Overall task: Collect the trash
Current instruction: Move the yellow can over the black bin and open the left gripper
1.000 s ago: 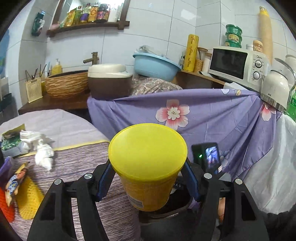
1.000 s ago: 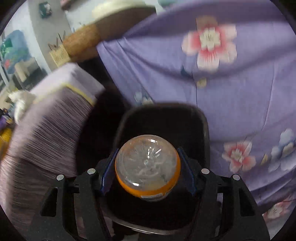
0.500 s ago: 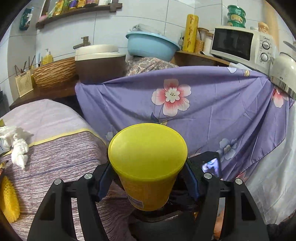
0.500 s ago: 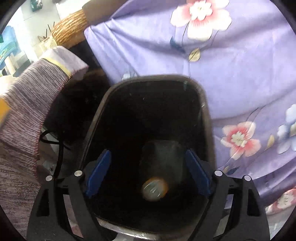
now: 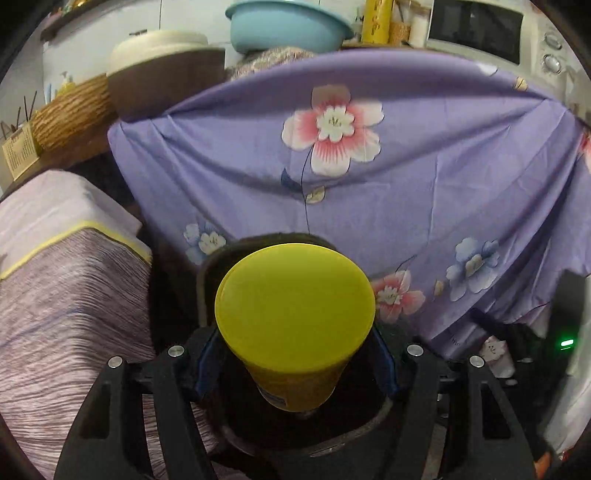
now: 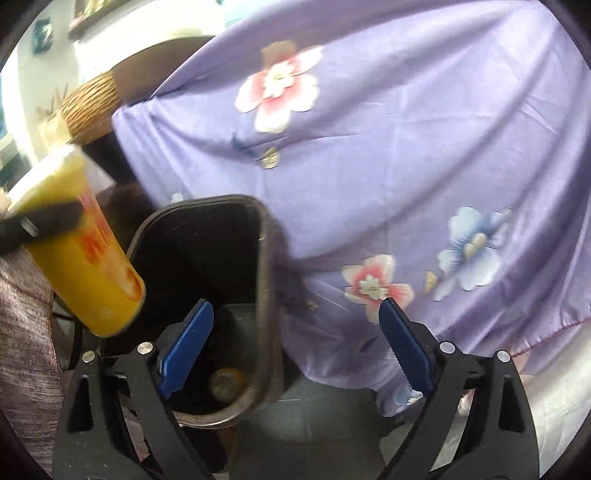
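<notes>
My left gripper is shut on a yellow cup with a yellow lid and holds it over the black trash bin. The same cup shows tilted at the left of the right wrist view, above the bin. My right gripper is open and empty, off to the right of the bin's rim. An orange-capped bottle lies at the bottom of the bin.
A purple floral cloth hangs behind and to the right of the bin. A table with a striped purple cover stands at the left. A wicker basket, blue basin and microwave stand on the far counter.
My right gripper opened and the bottle fell into the bin; the gripper then shifted right. My left gripper brought the yellow cup down over the bin.
</notes>
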The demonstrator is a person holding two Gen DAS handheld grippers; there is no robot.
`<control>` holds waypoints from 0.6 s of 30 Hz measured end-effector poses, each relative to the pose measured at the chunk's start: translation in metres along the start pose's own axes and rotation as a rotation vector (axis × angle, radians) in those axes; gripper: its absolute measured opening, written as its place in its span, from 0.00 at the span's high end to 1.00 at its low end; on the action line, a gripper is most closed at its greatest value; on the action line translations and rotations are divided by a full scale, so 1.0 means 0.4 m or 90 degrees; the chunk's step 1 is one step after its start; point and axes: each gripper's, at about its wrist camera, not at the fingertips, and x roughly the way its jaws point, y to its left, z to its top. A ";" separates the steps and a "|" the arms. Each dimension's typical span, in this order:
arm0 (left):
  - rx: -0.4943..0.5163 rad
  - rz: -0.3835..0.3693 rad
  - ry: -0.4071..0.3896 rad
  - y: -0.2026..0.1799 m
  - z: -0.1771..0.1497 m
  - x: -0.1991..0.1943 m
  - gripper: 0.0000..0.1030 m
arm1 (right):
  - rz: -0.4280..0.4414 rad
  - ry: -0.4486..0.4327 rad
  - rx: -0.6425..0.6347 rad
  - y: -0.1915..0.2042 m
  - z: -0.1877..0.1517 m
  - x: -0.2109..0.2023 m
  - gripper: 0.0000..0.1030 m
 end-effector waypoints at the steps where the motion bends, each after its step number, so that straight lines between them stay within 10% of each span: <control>1: 0.004 0.005 0.009 -0.004 -0.004 0.018 0.36 | -0.002 -0.004 0.008 -0.012 0.002 -0.007 0.12; 8: -0.007 -0.003 0.068 -0.013 -0.031 0.108 0.36 | -0.029 -0.023 0.028 -0.062 0.011 -0.039 0.10; 12: -0.005 0.004 0.071 -0.014 -0.040 0.115 0.14 | -0.026 -0.027 0.035 -0.068 0.016 -0.048 0.10; 18: 0.008 -0.006 0.044 -0.030 -0.033 0.057 0.08 | -0.019 -0.035 0.032 -0.050 0.026 -0.060 0.10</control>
